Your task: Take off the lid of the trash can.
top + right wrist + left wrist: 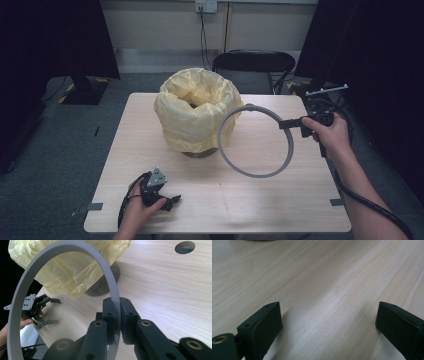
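Grey ring [256, 141] hangs clamped in the right hand-held gripper [303, 126], arm outstretched; left hand-held gripper [167, 201] rests wide open, empty, on the counter [280, 200].

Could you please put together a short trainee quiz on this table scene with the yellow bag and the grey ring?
1. True or false: the right gripper is shut on the grey ring.
2. Which describes the left gripper? A) open, low over the table, holding nothing; B) shut on the bag; C) holding the ring.
3. What lines the bin that stands at the back of the table?

Key
1. True: its fingers clamp the ring's rim.
2. A.
3. A yellow plastic bag, folded out over the rim.
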{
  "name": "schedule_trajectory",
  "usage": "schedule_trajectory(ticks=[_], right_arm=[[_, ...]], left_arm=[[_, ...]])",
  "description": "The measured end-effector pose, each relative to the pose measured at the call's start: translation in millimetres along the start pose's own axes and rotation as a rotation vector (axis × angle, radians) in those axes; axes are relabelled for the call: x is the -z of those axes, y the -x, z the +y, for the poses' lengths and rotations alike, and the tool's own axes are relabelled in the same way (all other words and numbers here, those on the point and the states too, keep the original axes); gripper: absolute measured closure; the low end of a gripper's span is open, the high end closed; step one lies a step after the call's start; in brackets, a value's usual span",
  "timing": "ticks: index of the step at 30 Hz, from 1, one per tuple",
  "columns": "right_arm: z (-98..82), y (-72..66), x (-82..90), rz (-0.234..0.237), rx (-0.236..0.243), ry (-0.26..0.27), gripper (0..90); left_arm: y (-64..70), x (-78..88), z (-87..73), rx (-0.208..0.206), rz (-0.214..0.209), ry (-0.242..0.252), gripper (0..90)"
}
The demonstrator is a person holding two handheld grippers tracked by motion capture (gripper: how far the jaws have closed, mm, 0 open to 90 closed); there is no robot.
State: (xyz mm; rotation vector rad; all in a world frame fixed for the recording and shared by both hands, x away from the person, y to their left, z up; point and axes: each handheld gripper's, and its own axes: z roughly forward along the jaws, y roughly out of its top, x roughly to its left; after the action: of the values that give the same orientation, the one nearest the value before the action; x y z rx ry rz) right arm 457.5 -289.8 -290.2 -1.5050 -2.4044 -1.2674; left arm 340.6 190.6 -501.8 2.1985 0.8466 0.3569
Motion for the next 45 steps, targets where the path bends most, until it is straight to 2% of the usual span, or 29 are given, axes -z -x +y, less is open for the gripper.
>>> schedule_trajectory(ticks=[9, 20, 35, 45], right_arm=[[-10.4, 10.7, -1.6, -0.003, -0.015, -0.009, 83.6], [-27.7, 30.4, -12.5, -0.019, -0.030, -0.021, 83.5], [-46.2, 49.5, -26.7, -0.028, -0.061, -0.036, 83.5], [-57.9, 61.4, -37.1, -0.052, -0.079, -0.044, 83.5]], left_arm=[[-0.2, 0.2, 0.0, -0.004, 0.000, -0.003, 6.1], [-0.3, 0.1, 0.0, -0.004, -0.001, -0.002, 6.1], [-0.2, 0.2, 0.0, -0.004, 0.000, -0.003, 6.1], [-0.3, 0.1, 0.0, -0.004, -0.001, -0.002, 6.1]])
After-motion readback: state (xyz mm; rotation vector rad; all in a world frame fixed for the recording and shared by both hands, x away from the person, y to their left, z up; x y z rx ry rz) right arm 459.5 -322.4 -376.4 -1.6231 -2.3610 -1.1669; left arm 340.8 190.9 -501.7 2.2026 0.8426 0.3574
